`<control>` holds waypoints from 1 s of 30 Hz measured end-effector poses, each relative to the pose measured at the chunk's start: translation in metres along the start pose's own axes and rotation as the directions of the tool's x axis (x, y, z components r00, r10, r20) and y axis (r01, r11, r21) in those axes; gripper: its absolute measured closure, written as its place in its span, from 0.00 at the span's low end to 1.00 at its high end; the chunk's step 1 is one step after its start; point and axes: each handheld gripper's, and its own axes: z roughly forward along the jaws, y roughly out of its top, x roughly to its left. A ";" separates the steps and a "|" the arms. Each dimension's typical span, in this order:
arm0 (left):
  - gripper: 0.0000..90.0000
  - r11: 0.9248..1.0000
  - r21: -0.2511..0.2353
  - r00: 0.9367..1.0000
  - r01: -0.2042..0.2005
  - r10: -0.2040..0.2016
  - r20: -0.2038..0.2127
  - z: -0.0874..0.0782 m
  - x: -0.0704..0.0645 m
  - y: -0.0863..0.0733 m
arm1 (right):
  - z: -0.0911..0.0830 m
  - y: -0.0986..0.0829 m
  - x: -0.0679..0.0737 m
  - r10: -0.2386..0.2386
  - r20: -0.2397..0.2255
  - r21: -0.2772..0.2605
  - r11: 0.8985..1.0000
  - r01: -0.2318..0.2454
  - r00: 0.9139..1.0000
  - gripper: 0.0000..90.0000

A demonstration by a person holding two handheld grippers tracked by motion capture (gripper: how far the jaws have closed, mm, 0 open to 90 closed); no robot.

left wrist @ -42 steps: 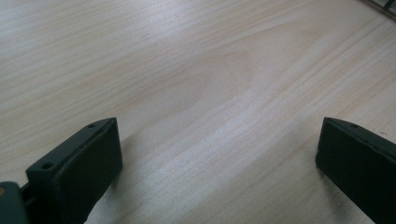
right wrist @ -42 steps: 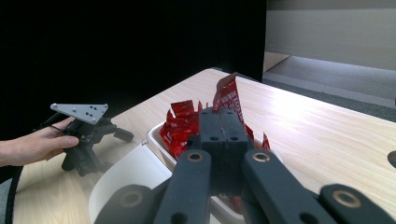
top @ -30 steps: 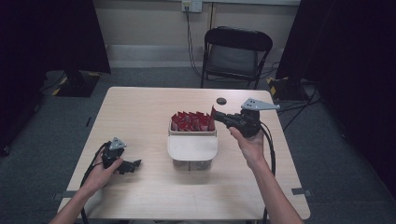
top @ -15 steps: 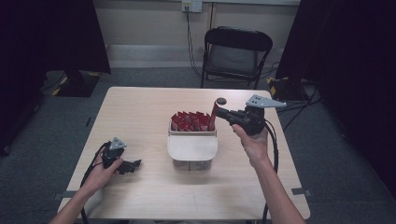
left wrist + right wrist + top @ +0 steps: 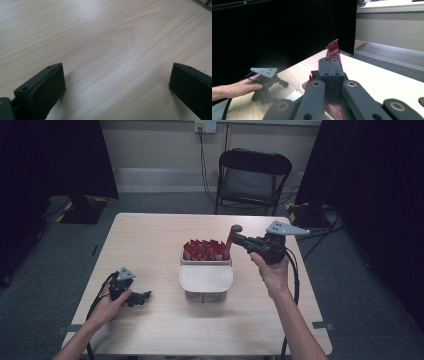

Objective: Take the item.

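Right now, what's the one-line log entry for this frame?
right gripper: shut on red packet, lifted above white box | left gripper: open, resting on table | remaining packets: upright in box

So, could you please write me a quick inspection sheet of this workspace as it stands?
Surface: wooden table, bare around the box.
Job's things: white box of red packets; one red packet lifted above it.
Clutter: small dark round thing behind the box.
Grippers: right gripper shut on the packet; left gripper open, low over the table.
Cables: black, trailing from each gripper.
Surroundings: folding chair, dark curtains.
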 end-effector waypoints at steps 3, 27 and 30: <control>0.00 1.000 0.000 1.000 0.000 0.000 0.001 0.000 0.000 0.000 | -0.002 0.002 0.000 0.000 -0.001 -0.009 1.000 0.000 1.000 1.00; 0.00 1.000 0.000 1.000 -0.001 0.001 0.000 0.000 0.000 0.000 | -0.018 0.007 -0.009 0.004 0.028 -0.054 0.999 -0.002 1.000 1.00; 0.00 1.000 0.000 1.000 0.000 0.000 0.000 0.000 0.000 0.000 | -0.020 0.008 -0.010 0.009 0.030 -0.061 0.998 -0.008 1.000 1.00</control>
